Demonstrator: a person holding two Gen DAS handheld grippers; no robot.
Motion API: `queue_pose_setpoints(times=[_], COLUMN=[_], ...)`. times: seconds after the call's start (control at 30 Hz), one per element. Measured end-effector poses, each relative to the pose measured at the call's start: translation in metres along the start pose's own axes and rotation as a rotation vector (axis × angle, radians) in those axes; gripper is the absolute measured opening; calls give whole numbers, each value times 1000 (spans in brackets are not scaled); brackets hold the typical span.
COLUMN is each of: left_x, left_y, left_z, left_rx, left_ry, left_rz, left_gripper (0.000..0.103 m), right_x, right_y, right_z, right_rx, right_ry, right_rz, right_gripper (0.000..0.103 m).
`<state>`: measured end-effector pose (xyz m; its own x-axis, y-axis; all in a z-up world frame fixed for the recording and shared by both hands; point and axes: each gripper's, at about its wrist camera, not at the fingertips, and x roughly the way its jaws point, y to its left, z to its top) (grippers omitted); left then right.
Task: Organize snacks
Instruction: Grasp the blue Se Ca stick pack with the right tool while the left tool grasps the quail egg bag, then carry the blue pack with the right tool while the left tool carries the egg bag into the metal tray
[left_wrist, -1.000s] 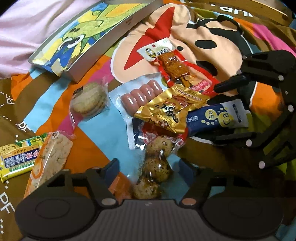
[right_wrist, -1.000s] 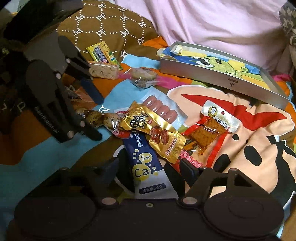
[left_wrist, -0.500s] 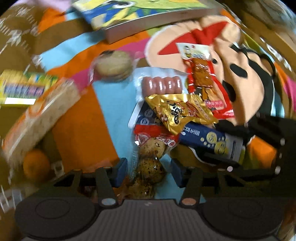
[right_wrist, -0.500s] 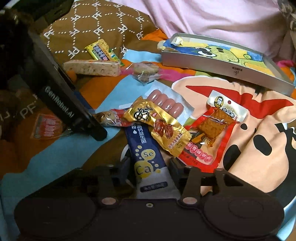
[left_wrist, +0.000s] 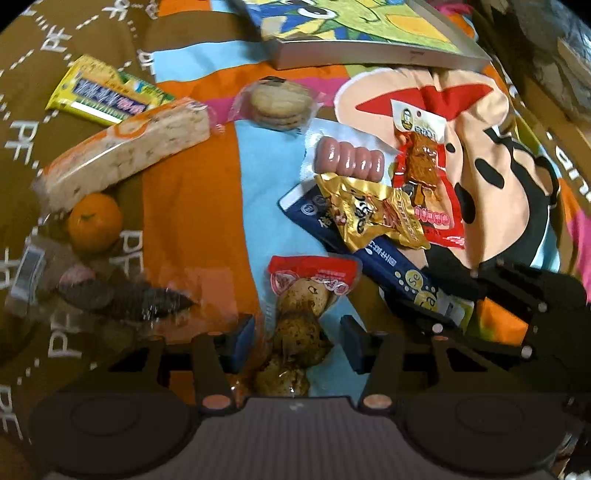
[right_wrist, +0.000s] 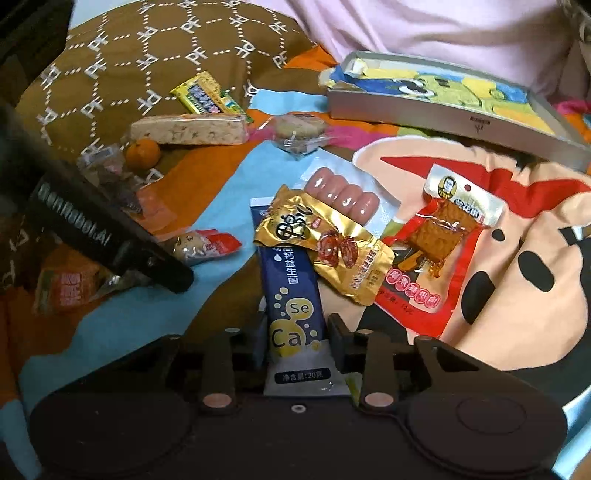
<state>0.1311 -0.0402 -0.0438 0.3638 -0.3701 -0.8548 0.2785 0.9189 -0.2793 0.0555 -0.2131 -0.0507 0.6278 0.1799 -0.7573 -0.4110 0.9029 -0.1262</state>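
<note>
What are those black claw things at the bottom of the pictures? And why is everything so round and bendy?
A person holds a pinching tool in each hand, each with a wide camera that bends things. One picture looks along the left gripper, the other along the right gripper. Snacks lie on a cartoon blanket: sausages, a gold packet, an orange. The egg packet sits between the left fingers, not squeezed yet. The right jaws are closing on the blue packet.
</note>
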Motion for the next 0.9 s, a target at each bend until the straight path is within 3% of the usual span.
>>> queue_pose_setpoints(times=[0.27,0.57,0.9], left_x=[-12,-21,-25], left_y=[3,3,4], left_z=[-26,-35,-40], left_rx=[-59,-102,-123], left_ry=[-84,-91,-100], left_rz=[-8,2,11], left_gripper=[54,52,52], right_x=[-28,-45,-43], right_y=[33,71,85], right_z=[-21,-40,-55], right_rx=[-164,-408,-626], right_ry=[-14,-49,-92], right_rz=[-133,-265,-410], right_gripper=[29,29,28])
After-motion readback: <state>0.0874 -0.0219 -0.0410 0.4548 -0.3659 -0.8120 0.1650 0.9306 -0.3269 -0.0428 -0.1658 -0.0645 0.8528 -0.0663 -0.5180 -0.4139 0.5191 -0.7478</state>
